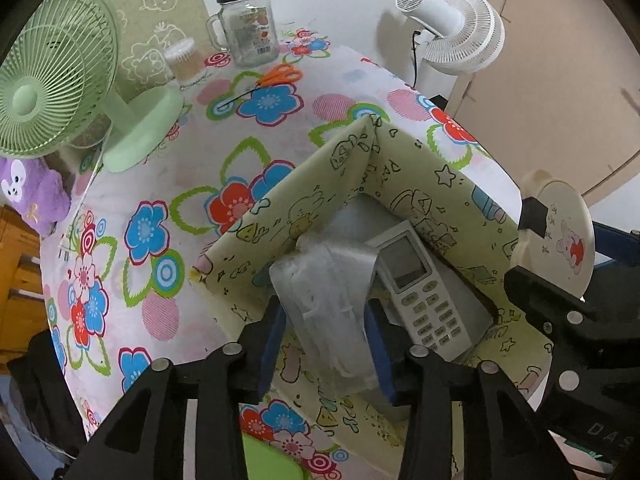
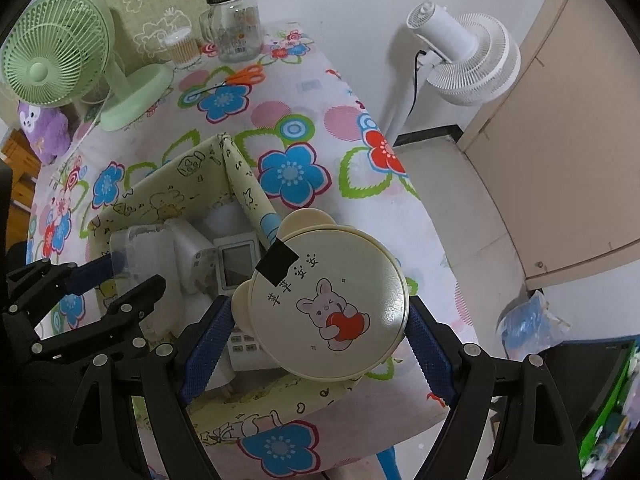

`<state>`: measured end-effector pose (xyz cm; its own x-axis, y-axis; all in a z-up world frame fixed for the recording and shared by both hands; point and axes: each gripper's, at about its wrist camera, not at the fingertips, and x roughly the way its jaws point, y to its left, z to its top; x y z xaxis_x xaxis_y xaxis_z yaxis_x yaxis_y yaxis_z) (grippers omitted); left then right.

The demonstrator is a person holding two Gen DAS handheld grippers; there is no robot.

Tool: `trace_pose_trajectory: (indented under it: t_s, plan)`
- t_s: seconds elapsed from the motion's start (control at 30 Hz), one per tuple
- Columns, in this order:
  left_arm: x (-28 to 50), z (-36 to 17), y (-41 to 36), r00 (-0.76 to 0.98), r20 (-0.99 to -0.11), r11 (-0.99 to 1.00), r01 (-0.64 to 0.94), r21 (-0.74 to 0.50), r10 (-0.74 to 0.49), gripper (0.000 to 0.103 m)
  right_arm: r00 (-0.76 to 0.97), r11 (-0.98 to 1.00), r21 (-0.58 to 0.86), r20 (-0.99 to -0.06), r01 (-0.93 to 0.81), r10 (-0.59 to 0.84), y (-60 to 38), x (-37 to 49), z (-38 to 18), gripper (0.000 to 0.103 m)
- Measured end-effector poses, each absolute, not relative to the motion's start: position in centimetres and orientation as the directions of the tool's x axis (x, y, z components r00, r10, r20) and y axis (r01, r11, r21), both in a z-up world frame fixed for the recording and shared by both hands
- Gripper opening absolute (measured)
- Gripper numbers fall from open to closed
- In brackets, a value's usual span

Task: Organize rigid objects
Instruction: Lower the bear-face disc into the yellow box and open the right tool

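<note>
Your left gripper (image 1: 326,344) points steeply down into the yellow cartoon-print storage box (image 1: 280,216), w/ a clear plastic case (image 1: 328,304) between its blue pads. The pads sit just beside the case's sides; can't tell from the left view if they actually press on it, so can't say gripped or let go. The case leans on the box's near wall, top end next to a white remote (image 1: 424,288) lying on the box floor, keypad toward you.

Your right gripper (image 2: 320,332) is clamped on a round cream lid w/ a bunny print (image 2: 332,300), one blue pad on each edge. The lid is tilted, held above the box's right side, partly covering the remote in the right view. A black tape patch sits on the lid's upper left.

The box stands on a flowered tablecloth (image 1: 192,152). Farther back: green desk fan (image 1: 56,80), glass jar w/ green cap (image 1: 248,28), orange scissors (image 1: 276,76), cotton-swab tub (image 1: 182,60). White fan (image 2: 468,64) stands off the table's right edge.
</note>
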<state>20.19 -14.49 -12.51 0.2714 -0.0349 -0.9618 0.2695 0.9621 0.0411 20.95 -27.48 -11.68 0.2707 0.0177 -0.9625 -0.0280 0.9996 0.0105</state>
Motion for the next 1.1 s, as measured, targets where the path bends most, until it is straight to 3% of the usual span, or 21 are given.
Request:
trace_pose_trajectory:
  t_s: [0.07,0.27,0.57,1.1]
  plan:
    - [20.1,-12.3,-14.3,0.277,-0.961,0.963,0.263,0.057,-0.019,0.057,0.272,0.999,0.01,-0.962,-0.031,0.018,-27.4,20.8,-11.6,0.086]
    - [19.2,-10.7,-13.5,0.321,-0.947,0.968,0.238,0.079,-0.002,0.077,0.293,0.999,0.006,-0.956,-0.034,0.016,-27.5,20.4,-10.9,0.086]
    - [17.6,-9.7,-11.7,0.345,-0.937,0.982,0.153,0.109,0.05,0.084,0.308,0.993,0.007,-0.95,-0.117,0.043,-26.3,20.0,-10.2,0.086]
    - [15.0,-11.2,-9.0,0.294,-0.952,0.996,-0.033,0.084,0.089,0.086,0.227,0.948,0.008,-0.97,-0.317,0.085,-23.3,20.6,-13.2,0.086]
